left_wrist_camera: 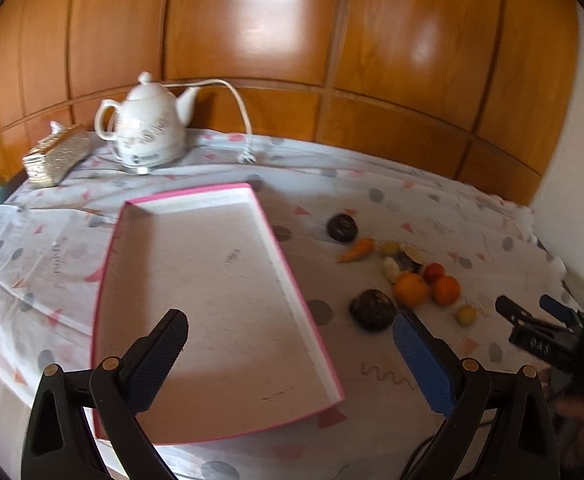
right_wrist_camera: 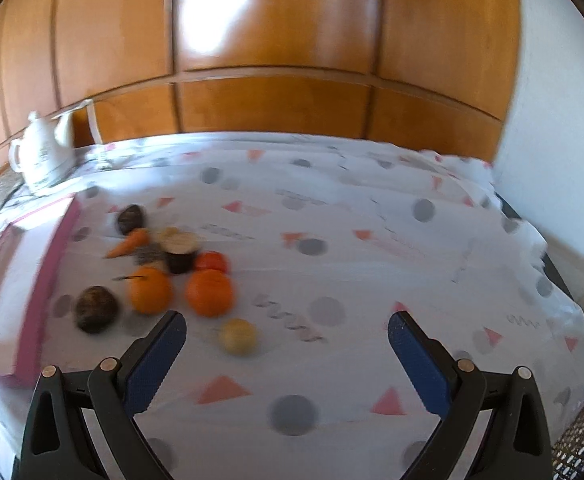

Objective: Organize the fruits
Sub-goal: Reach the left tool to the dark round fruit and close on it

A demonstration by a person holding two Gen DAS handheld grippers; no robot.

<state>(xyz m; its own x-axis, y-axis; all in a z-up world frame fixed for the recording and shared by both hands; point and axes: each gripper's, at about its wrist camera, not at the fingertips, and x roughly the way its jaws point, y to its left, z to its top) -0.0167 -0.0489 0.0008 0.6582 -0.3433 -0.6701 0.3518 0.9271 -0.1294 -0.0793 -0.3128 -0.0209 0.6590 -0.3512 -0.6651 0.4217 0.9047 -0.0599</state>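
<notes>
Orange round fruits (right_wrist_camera: 179, 290) clustered with small yellow fruit (right_wrist_camera: 237, 336), left-centre of right wrist view, beside empty pink-rimmed cardboard tray (left_wrist_camera: 312, 320) on bench. Likely light, firm, prone to rolling; grip across widest part. Left gripper (left_wrist_camera: 289, 356), right gripper (right_wrist_camera: 287, 354): jaws spread, empty.

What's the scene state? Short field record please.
surface: table under patterned cloth
container: pink-edged tray, nothing in it
produce: two oranges, carrot, small yellow fruit, others clustered right of tray
left gripper: open, above tray
right gripper: open, near yellow fruit
background: white kettle
</notes>
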